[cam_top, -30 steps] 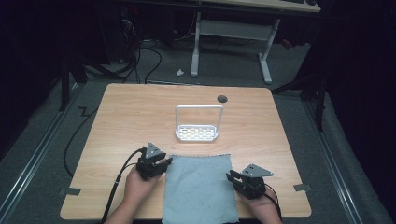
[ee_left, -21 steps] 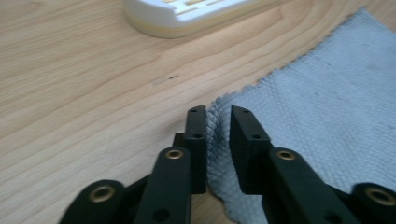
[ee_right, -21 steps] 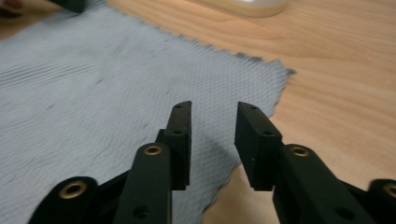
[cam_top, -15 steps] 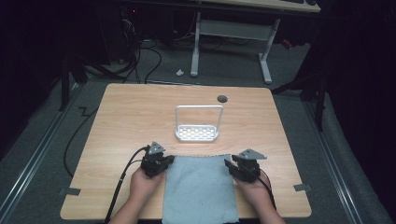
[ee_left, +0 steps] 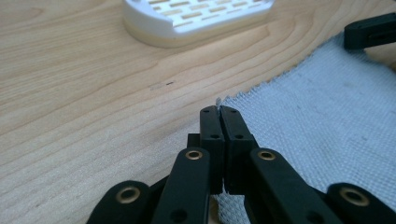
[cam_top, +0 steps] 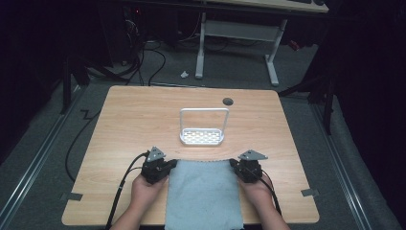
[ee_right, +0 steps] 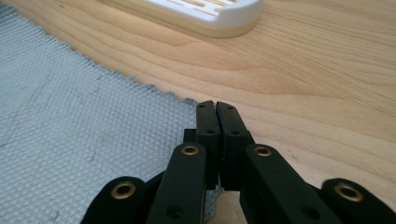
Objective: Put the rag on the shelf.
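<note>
- Since prev. frame: right gripper (cam_top: pixel 235 164) shifted inward to cloth corner; its jaws just closed.
- Left gripper (ee_left: pixel 219 108): jaws pinched together on cloth (cam_top: pixel 203 194) far-left corner.
- Right gripper: clamped on far-right corner.
- Cloth: pale grey-blue waffle weave, scalloped edge, flat at table (cam_top: pixel 134 124) near edge, close to white rack (cam_top: pixel 202 136).
</note>
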A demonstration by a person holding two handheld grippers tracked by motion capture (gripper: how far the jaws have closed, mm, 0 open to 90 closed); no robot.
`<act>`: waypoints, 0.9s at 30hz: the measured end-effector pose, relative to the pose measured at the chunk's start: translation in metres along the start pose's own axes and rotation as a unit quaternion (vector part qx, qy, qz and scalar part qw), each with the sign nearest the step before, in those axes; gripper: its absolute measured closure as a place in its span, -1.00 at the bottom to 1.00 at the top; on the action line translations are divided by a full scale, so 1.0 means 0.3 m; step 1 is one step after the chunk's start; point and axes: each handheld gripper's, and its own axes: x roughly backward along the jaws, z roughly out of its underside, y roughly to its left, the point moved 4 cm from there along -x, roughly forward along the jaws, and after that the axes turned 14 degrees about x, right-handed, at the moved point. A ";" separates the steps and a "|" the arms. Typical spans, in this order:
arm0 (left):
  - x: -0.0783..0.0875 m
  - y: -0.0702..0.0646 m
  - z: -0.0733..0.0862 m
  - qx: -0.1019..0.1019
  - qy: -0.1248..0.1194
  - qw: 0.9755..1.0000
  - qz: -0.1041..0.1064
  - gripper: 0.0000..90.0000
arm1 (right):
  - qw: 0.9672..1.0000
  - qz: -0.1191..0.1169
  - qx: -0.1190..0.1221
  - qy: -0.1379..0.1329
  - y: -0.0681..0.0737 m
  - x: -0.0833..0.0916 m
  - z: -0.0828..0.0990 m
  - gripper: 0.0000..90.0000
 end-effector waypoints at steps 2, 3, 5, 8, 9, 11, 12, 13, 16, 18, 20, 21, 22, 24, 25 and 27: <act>0.001 -0.002 0.000 -0.001 0.003 1.000 0.001 0.97 | 1.000 -0.002 0.000 -0.003 0.005 0.006 0.000 0.99; 0.004 -0.002 0.001 0.002 0.004 1.000 0.002 0.97 | 1.000 0.000 0.002 -0.008 0.009 0.013 0.000 0.99; 0.018 -0.002 0.006 0.009 -0.006 1.000 0.006 0.97 | 1.000 -0.001 -0.003 -0.027 0.011 0.040 -0.008 0.99; 0.042 -0.010 0.013 0.010 -0.027 1.000 0.006 0.96 | 0.999 -0.001 -0.004 -0.049 0.019 0.068 -0.020 0.99; 0.056 -0.011 0.009 0.016 -0.037 0.999 0.005 0.97 | 0.999 0.001 -0.003 -0.054 0.024 0.078 -0.025 0.99; 0.072 -0.014 0.002 0.021 -0.050 0.999 0.007 0.96 | 0.998 0.002 -0.003 -0.065 0.029 0.093 -0.034 0.99; 0.079 -0.018 -0.001 0.022 -0.055 0.998 0.009 0.96 | 0.997 0.001 -0.003 -0.072 0.030 0.100 -0.038 0.99; 0.085 -0.023 -0.003 0.021 -0.060 0.998 0.009 0.96 | 0.997 0.002 -0.005 -0.077 0.033 0.106 -0.042 0.99; 0.100 -0.036 -0.007 0.012 -0.072 0.997 0.006 0.96 | 0.995 0.005 -0.003 -0.095 0.040 0.129 -0.056 0.99; 0.104 -0.041 -0.009 0.011 -0.077 0.997 0.006 0.96 | 0.995 0.007 0.000 -0.100 0.042 0.136 -0.062 0.99; 0.117 -0.057 -0.016 0.005 -0.091 0.996 0.005 0.96 | 0.993 0.013 0.006 -0.116 0.049 0.159 -0.078 0.99; 0.123 -0.062 -0.020 0.002 -0.096 0.995 0.005 0.96 | 0.992 0.014 0.008 -0.122 0.051 0.166 -0.083 0.99; 0.129 -0.068 -0.024 0.001 -0.100 0.995 0.007 0.96 | 0.992 0.015 0.009 -0.126 0.052 0.172 -0.088 0.99; 0.135 -0.074 -0.028 0.000 -0.102 0.995 0.009 0.96 | 0.991 0.018 0.012 -0.132 0.055 0.179 -0.092 0.99; 0.151 -0.084 -0.036 -0.002 -0.113 0.994 0.008 0.96 | 0.990 0.020 0.013 -0.139 0.057 0.192 -0.101 0.99; 0.168 -0.093 -0.048 0.004 -0.119 0.993 0.017 0.96 | 0.989 0.023 0.016 -0.149 0.059 0.206 -0.112 0.99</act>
